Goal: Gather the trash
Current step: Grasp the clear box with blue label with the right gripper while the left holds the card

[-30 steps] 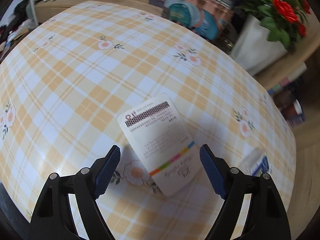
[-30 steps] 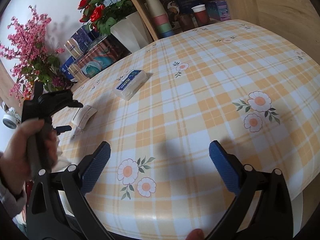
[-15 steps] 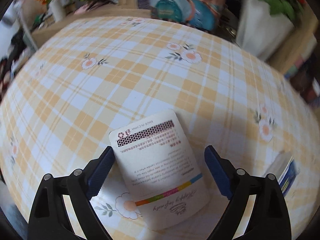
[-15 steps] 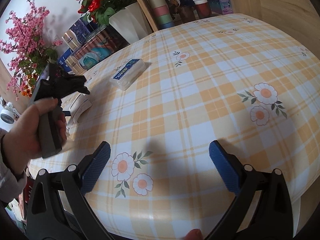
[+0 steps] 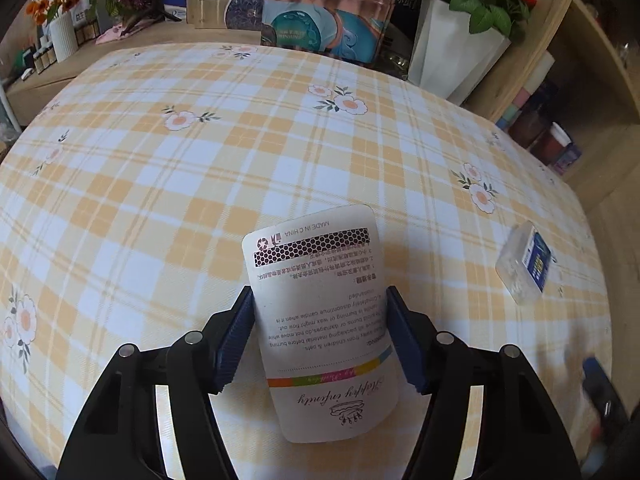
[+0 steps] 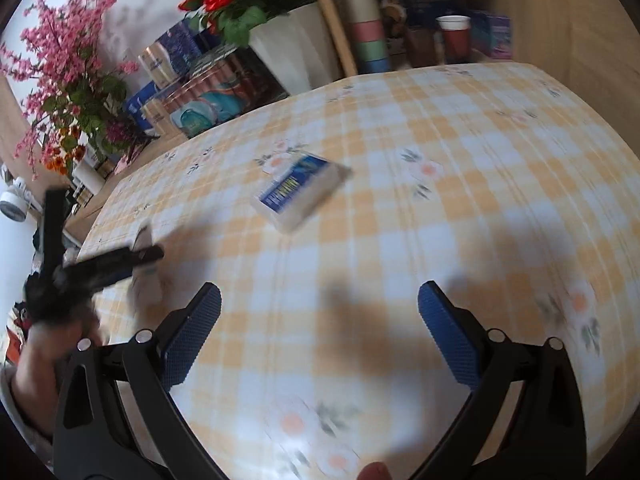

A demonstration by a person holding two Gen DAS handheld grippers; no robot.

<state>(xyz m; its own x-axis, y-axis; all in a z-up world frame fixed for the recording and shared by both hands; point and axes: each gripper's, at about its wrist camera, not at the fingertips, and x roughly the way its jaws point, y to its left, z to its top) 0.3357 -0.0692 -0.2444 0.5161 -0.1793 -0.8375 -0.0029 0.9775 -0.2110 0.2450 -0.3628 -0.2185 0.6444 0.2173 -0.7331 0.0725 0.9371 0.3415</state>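
Observation:
A white printed paper package with a colour stripe lies on the checked tablecloth. My left gripper is shut on its two long sides, blue pads touching it. A clear plastic box with a blue label lies to the right; it also shows in the right wrist view, blurred. My right gripper is open and empty above the cloth, well short of the box. The left gripper shows at the left of the right wrist view, with the package in it.
A white vase with red roses and tissue packs stand beyond the table's far edge. Stacked cups and a red cup sit on a shelf at the back. Pink flowers stand at the left.
My left gripper moved forward over the package and shut on its sides. My right gripper swung towards the plastic box, which is now nearer the view's middle.

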